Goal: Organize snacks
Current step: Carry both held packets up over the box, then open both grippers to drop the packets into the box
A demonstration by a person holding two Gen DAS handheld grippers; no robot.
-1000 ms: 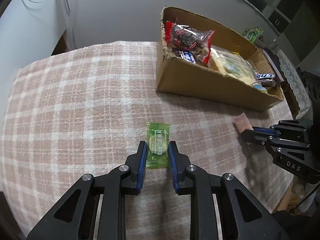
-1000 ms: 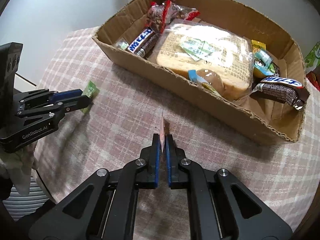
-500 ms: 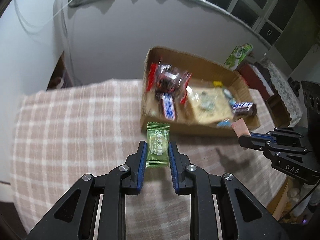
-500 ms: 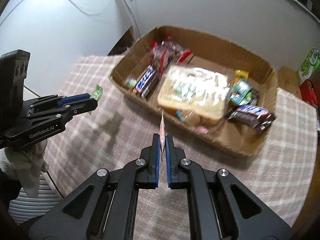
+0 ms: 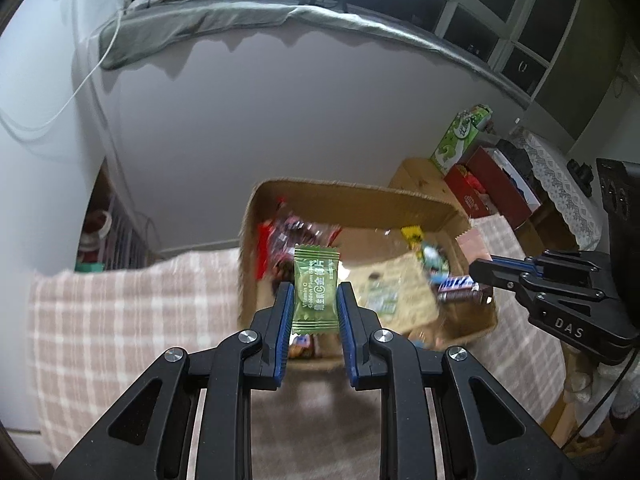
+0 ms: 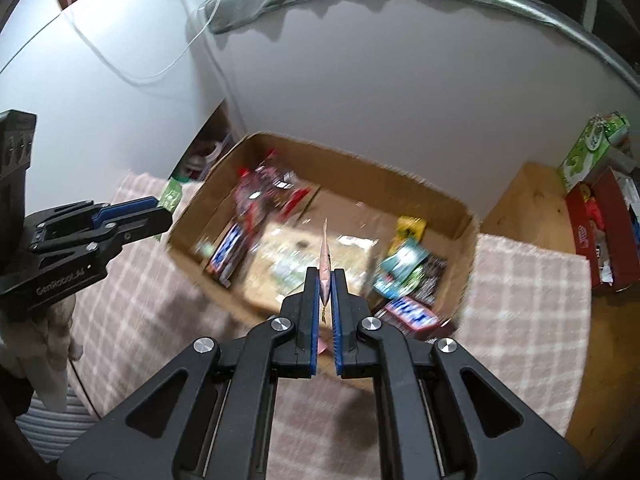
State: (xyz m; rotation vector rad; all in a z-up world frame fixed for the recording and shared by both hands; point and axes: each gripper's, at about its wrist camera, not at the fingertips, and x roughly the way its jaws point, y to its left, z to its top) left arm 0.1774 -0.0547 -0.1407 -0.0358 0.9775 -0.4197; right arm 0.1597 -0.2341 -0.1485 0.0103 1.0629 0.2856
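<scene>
At frame center, the left gripper (image 5: 313, 294) grips a green candy packet (image 5: 316, 289) before the cardboard box (image 5: 360, 200); the right gripper (image 6: 325, 280) pinches a pink sachet (image 6: 325, 256) above the box's snacks.

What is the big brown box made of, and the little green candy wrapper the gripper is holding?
The box looks like plain matte cardboard: dull brown walls with rough, torn-looking edges. The green candy wrapper, pinched in the left gripper, looks like thin glossy plastic film: it shines, carries print, and has crimped, zigzag ends. It could be foil-lined; that cannot be told.
</scene>
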